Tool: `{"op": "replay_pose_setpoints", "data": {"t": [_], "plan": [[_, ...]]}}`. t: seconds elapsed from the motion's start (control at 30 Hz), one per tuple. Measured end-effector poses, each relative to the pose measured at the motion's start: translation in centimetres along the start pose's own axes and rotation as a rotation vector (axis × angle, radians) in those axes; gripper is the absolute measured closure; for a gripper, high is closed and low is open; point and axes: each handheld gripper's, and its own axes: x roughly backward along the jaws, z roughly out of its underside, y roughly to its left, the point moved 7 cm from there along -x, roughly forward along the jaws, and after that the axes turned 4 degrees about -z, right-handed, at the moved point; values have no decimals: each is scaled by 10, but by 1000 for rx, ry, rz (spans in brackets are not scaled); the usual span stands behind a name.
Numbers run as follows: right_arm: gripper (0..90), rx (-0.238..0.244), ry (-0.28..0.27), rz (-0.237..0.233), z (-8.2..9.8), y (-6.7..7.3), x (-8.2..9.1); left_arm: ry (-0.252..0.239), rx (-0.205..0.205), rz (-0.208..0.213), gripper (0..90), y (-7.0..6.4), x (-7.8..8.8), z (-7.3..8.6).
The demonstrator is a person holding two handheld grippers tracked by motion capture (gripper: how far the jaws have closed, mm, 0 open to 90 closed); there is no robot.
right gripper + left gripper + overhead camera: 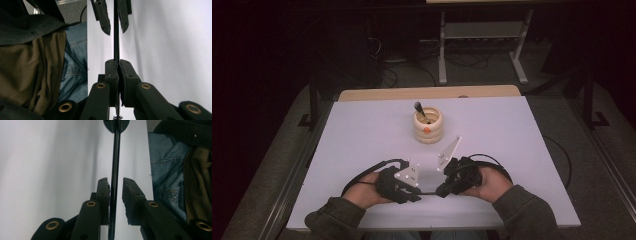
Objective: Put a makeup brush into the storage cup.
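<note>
A thin black rod (428, 193) spans the short gap between my two grippers near the table's front edge. My right gripper (118, 61) is shut on the rod (116, 42). In the high view this gripper (440, 191) points left. My left gripper (115, 180) is open, and the rod (115, 157) runs between its jaws, close against the left one. In the high view it (414, 192) points right, facing the other. A cream ribbed pot (428, 127) stands at mid-table with a black utensil (420, 110) leaning in it.
The white table top (362, 140) stretches wide on both sides of the pot. A wooden strip (427, 93) runs along its far edge. Beyond it stand a metal frame (482, 45) and floor cables. The person's jeans (75, 65) lie just past the near edge.
</note>
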Motion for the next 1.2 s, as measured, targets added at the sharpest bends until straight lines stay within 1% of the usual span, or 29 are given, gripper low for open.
{"op": "replay_pose_setpoints", "data": {"t": [0.1,0.17,0.2,0.27,0.3,0.37,0.4,0.43,0.47,0.53,0.57,0.6,0.63,0.67,0.73,0.83,0.93,1.0,1.1,1.17,1.2], "plan": [[846,8,3,1,-4,2,2,4,-7,-2,835,0,0,1],[846,9,-9,-1,-5,3,3,-6,-5,4,844,0,1,1],[843,13,-13,-4,-5,3,4,-8,-4,3,845,-1,1,1],[828,7,-33,-3,-5,3,5,-12,-3,-6,846,0,2,2],[801,-4,-52,2,-5,2,6,-14,2,-8,847,0,3,3],[674,-38,-102,26,-4,-2,11,-24,14,-10,848,1,3,6],[654,-64,-138,29,-2,-4,14,-25,22,-10,848,2,3,8],[626,-88,-169,18,0,-5,17,-23,29,-13,848,4,3,10],[598,-103,-195,20,3,-8,21,-28,41,-19,848,6,4,11],[533,-142,-250,44,9,-12,27,-43,60,-20,848,9,6,13],[517,-165,-276,55,11,-15,30,-56,76,-24,848,11,7,13],[515,-187,-303,53,14,-16,32,-64,94,-29,848,12,8,13],[503,-197,-327,56,16,-17,35,-74,101,-34,848,14,9,13],[491,-225,-343,54,19,-17,38,-77,109,-39,848,16,11,13],[487,-240,-371,67,23,-21,41,-85,115,-56,848,19,13,14],[474,-267,-415,67,27,-25,46,-106,140,-77,848,23,17,14],[470,-272,-435,70,28,-27,47,-148,178,-94,848,28,21,13],[464,-273,-436,76,27,-28,45,-168,195,-107,848,32,22,11],[488,-270,-445,80,23,-30,41,-181,207,-121,848,34,21,9],[504,-264,-455,88,19,-32,38,-185,207,-116,848,34,20,8],[511,-263,-459,82,17,-32,37,-186,218,-114,848,33,19,8]]}}
